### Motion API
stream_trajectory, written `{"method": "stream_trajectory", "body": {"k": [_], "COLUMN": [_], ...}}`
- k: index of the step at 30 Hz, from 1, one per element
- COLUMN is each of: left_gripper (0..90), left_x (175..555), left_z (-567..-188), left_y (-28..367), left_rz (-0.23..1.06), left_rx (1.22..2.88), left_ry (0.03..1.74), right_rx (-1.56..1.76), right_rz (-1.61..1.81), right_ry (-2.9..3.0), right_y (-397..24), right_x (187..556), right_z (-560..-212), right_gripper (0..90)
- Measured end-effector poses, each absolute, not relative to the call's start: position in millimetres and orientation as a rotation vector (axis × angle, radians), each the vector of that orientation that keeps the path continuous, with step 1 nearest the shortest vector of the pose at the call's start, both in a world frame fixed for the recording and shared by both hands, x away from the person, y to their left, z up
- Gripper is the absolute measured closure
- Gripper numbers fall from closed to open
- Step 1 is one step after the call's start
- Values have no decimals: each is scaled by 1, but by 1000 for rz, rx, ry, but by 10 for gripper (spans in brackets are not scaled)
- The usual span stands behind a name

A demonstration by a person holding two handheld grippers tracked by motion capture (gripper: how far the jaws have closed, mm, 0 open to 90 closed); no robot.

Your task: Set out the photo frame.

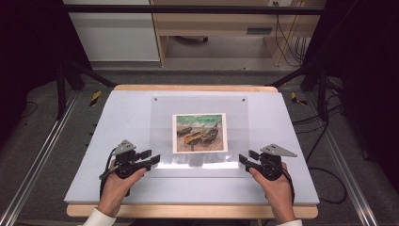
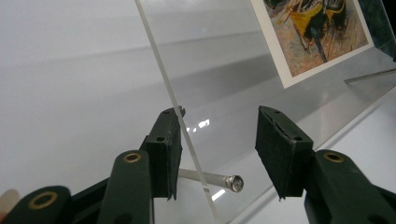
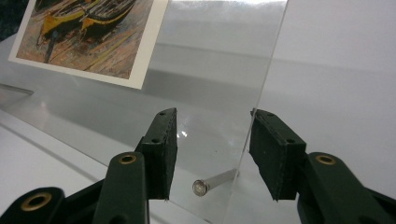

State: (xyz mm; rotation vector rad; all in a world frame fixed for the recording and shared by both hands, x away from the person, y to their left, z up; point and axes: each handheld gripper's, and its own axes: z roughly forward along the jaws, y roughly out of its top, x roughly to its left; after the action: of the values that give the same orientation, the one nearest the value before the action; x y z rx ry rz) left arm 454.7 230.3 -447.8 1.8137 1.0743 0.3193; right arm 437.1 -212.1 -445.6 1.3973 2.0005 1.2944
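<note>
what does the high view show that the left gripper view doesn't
High view alone: both hands, the left gripper and right gripper at the near corners of the clear acrylic sheet, the grey board's full outline, and the two holes near the sheet's far edge. Left gripper view alone: a small silver metal peg between its own open jaws, and the sheet's thin edge beside one jaw. Both: the sheet and the white-bordered painting of boats.
</note>
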Motion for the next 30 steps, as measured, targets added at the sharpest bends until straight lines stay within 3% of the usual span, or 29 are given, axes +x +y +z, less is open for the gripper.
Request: {"method": "stream_trajectory", "body": {"k": [24,30], "left_gripper": [611,643], "left_x": [435,428], "left_z": [-447,-449], "left_y": [232,232], "left_rz": [359,306], "left_rx": [1875,1863], "left_ry": [1082,1103], "right_rx": [1347,1350], "right_rz": [1198,1186], "right_ry": [2015,2018], "right_y": [-211,-212], "right_x": [412,407], "right_z": [-448,-450], "right_gripper": [654,691]}}
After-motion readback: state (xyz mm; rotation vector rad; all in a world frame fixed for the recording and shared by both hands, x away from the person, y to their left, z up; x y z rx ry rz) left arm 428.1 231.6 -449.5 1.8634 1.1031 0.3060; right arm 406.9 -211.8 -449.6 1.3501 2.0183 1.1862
